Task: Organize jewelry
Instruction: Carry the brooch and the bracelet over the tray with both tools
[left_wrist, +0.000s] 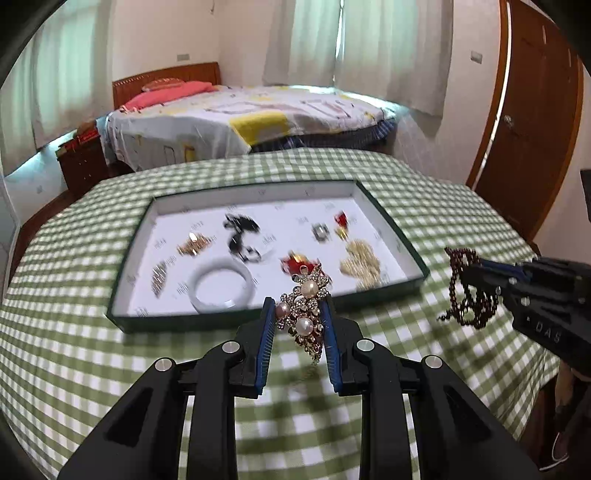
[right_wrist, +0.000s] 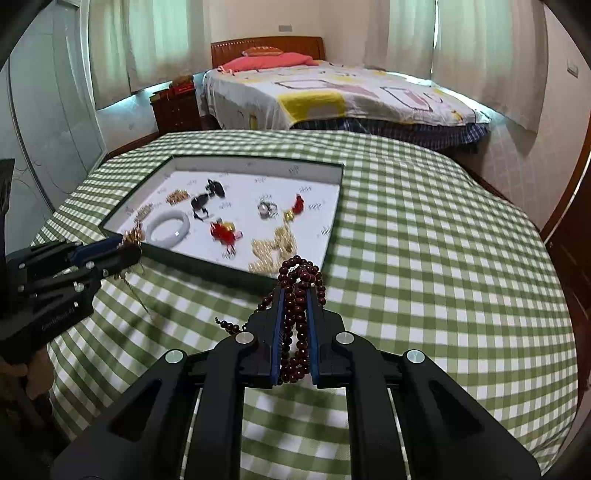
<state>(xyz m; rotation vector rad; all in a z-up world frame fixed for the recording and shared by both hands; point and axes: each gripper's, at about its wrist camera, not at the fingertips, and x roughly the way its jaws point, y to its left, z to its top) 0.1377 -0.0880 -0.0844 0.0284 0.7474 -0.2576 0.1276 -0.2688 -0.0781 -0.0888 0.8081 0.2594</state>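
Both tongs hold jewelry above the checked cloth, just before the tray.

The left gripper (left_wrist: 298, 314) is clenched on a pearl brooch (left_wrist: 304, 314): its blue pads press the two sides, and the gold piece with pearls stands upright between them, its lower tip hanging under the fingers. Directly beyond these tongs lies the green tray (left_wrist: 391, 218) with white floor; nearest to their tips is a white bangle (left_wrist: 221, 285), a little left, then a red ornament (left_wrist: 297, 263) and a heap of gold chain (left_wrist: 361, 264) to the right. Further right, the right gripper (right_wrist: 295, 317) is closed tight on a dark red bead string (right_wrist: 300, 295), whose loops stick out past the tips and hang down between the pads, over the green checked cloth (right_wrist: 424, 258).
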